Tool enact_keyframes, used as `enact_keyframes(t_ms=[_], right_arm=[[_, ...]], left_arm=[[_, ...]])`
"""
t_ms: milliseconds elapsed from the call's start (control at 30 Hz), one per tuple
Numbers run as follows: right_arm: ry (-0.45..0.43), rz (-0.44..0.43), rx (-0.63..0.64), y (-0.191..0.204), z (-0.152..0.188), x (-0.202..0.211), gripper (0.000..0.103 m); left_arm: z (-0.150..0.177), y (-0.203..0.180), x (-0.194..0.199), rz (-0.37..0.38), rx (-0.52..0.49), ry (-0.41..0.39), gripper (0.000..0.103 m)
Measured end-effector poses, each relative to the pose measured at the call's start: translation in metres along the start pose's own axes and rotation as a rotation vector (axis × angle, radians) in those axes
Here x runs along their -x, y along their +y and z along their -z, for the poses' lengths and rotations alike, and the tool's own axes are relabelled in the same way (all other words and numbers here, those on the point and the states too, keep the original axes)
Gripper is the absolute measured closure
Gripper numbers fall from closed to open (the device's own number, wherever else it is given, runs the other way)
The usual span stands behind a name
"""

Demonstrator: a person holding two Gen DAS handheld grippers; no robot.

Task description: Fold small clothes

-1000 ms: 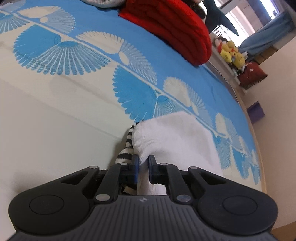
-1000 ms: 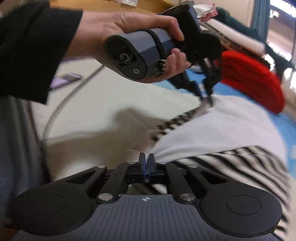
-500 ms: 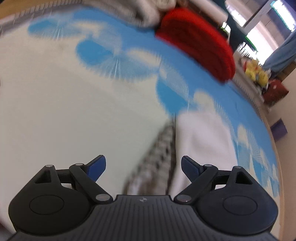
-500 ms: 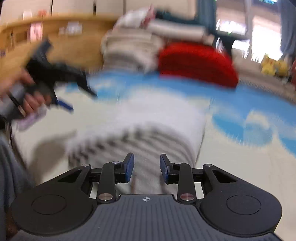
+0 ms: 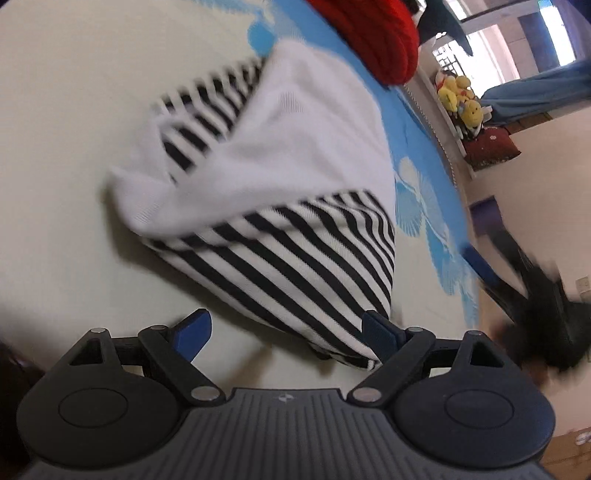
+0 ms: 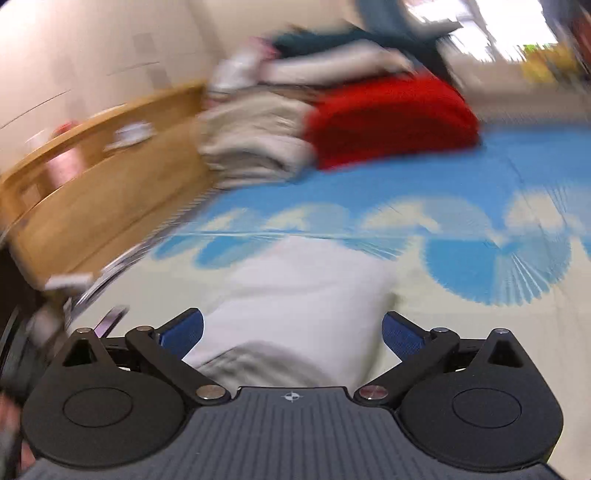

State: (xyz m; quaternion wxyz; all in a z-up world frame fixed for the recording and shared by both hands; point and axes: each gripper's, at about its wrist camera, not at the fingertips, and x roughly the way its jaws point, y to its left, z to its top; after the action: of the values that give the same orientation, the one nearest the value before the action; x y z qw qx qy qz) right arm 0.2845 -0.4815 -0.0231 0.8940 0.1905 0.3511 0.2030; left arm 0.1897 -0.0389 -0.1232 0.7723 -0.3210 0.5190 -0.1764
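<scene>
A small white garment with black-and-white striped parts (image 5: 273, 206) lies folded on the cream and blue bed sheet (image 5: 66, 122). In the left wrist view its striped end lies just ahead of my left gripper (image 5: 284, 334), which is wide open and empty. My right gripper (image 6: 291, 332) is also wide open and empty, with the white side of the garment (image 6: 295, 295) between and ahead of its fingers. The right gripper shows blurred at the right of the left wrist view (image 5: 524, 280).
A folded red knit (image 5: 373, 33) and a stack of beige and white folded clothes (image 6: 255, 136) lie at the far side of the bed. A wooden bed frame (image 6: 85, 192) runs along the left. Yellow plush toys (image 5: 458, 96) sit on a shelf beyond.
Both grippers let go of the garment and opened wide. Both have pulled back from it, and the garment now lies folded on the sheet.
</scene>
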Motion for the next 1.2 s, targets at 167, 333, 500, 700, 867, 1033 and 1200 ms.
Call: enact_keyframes(t_ms=[167, 333, 500, 700, 867, 1033, 1200], right_arm=[[0.163, -0.051, -0.369, -0.072, -0.032, -0.094, 0.001], [0.298, -0.117, -0.332, -0.069, -0.034, -0.172, 0.006], [0.394, -0.246, -0.313, -0.068, -0.038, -0.205, 0.057], [0.257, -0.179, -0.167, -0.036, -0.062, -0.206, 0.08], [0.077, -0.054, -0.31, -0.072, -0.092, -0.213, 0.084], [-0.001, 0.014, -0.463, -0.138, -0.057, -0.165, 0.086], [-0.07, 0.025, -0.392, -0.125, -0.009, -0.131, 0.086]], left_arm=[[-0.019, 0.022, -0.02, 0.022, 0.096, 0.012, 0.011], [-0.038, 0.036, -0.019, -0.013, 0.133, 0.016, 0.052], [-0.036, 0.046, -0.009, -0.032, 0.183, 0.015, 0.08], [-0.079, 0.03, -0.017, -0.119, 0.055, 0.015, 0.089], [-0.19, -0.02, -0.049, -0.365, -0.225, -0.139, 0.092], [-0.309, -0.082, -0.13, -0.386, -0.353, -0.158, 0.093], [-0.342, -0.127, -0.172, -0.373, -0.397, -0.19, 0.093]])
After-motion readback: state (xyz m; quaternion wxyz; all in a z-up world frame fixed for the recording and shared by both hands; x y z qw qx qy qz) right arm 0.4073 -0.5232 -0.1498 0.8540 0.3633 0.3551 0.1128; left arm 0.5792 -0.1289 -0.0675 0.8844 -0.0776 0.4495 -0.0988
